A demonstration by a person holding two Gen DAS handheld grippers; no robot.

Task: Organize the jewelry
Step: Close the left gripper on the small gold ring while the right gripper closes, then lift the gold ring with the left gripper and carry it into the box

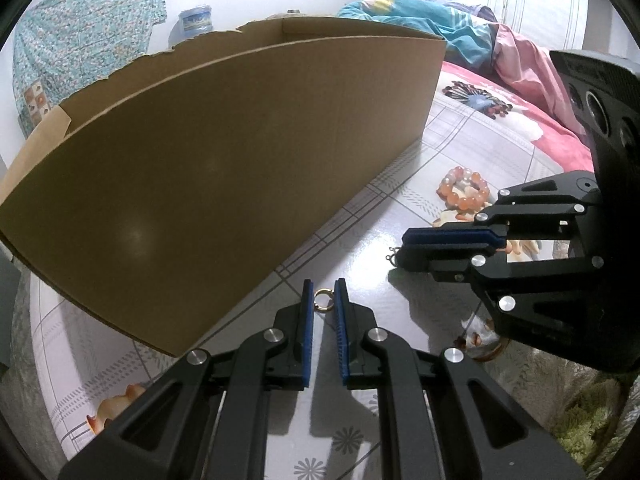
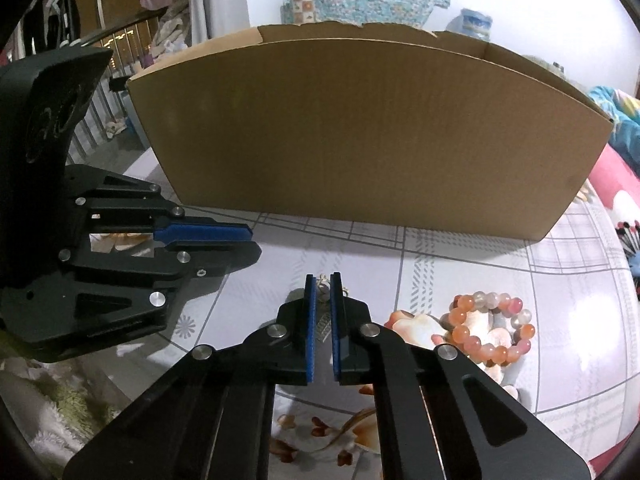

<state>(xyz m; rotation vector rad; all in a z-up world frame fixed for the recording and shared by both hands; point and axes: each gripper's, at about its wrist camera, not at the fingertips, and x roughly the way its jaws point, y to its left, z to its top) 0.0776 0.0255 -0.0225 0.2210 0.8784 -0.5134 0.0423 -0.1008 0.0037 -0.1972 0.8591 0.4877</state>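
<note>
In the left wrist view my left gripper (image 1: 323, 296) is narrowly open around a small gold ring (image 1: 322, 301) that lies between its blue pads on the bedsheet. My right gripper (image 2: 324, 285) is nearly shut on a thin silver chain piece (image 2: 323, 285) at its fingertips; the chain's clasps also poke out beside its tip in the left wrist view (image 1: 394, 255). An orange bead bracelet (image 2: 490, 330) lies on the sheet to the right of the right gripper and also shows in the left wrist view (image 1: 464, 192). A big open cardboard box (image 2: 360, 132) stands just beyond both grippers.
The box wall (image 1: 200, 184) fills the left and middle of the left wrist view. The sheet is a patterned bedspread (image 2: 460, 248). Crumpled blankets (image 1: 460, 36) lie at the far right. A green fuzzy cloth (image 2: 72, 404) lies at the near edge.
</note>
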